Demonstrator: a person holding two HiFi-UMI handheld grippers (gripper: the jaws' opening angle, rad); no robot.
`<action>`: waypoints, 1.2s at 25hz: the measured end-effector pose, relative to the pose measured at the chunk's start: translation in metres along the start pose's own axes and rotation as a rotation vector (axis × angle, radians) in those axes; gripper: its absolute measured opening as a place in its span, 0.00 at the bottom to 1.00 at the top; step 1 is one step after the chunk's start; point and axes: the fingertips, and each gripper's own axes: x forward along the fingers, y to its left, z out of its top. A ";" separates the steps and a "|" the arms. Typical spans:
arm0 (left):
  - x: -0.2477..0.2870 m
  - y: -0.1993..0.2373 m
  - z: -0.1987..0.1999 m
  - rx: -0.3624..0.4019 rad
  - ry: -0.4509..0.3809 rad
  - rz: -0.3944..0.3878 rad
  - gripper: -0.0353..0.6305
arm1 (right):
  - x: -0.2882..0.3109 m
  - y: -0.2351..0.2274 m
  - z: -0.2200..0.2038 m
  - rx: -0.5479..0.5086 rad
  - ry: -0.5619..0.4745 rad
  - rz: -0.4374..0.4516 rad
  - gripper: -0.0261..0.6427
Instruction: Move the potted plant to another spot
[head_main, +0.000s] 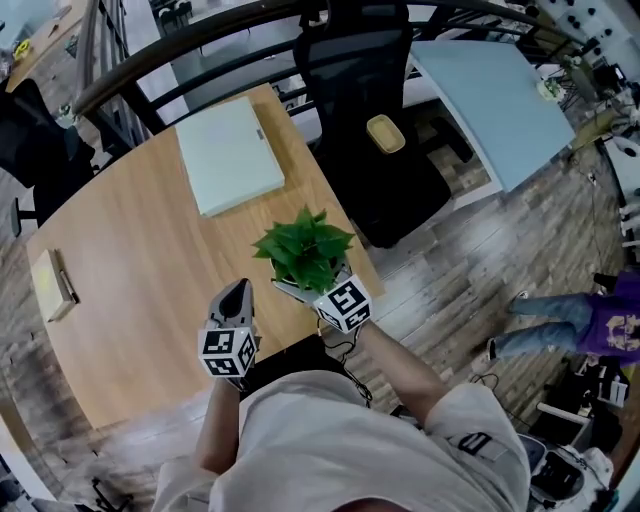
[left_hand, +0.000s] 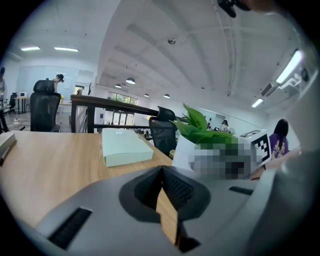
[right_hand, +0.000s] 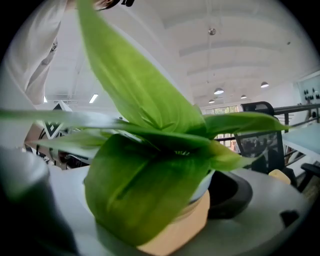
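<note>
The potted plant (head_main: 303, 245) has broad green leaves and a pale pot, and stands at the near right edge of the wooden table (head_main: 140, 260). My right gripper (head_main: 306, 286) is shut on the pot from the near side. In the right gripper view the leaves (right_hand: 145, 180) fill the frame, and the pot's tan lower part (right_hand: 187, 225) sits between the jaws. My left gripper (head_main: 235, 292) hovers over the table just left of the plant, shut and holding nothing. From the left gripper view (left_hand: 163, 175) the plant (left_hand: 199, 127) stands to the right.
A pale green flat box (head_main: 230, 153) lies at the table's far side, also seen in the left gripper view (left_hand: 125, 147). A tan book (head_main: 52, 285) rests at the left edge. A black office chair (head_main: 365, 70) stands past the right edge. A person (head_main: 590, 325) sits at far right.
</note>
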 end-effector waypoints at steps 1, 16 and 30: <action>-0.002 0.002 0.006 -0.001 -0.011 0.003 0.07 | 0.000 0.000 0.008 0.000 -0.009 -0.003 0.83; -0.033 0.009 0.087 0.052 -0.202 0.017 0.07 | -0.016 0.010 0.106 -0.049 -0.137 -0.017 0.83; -0.036 -0.004 0.099 0.057 -0.226 0.031 0.07 | -0.032 0.006 0.121 -0.086 -0.159 -0.009 0.83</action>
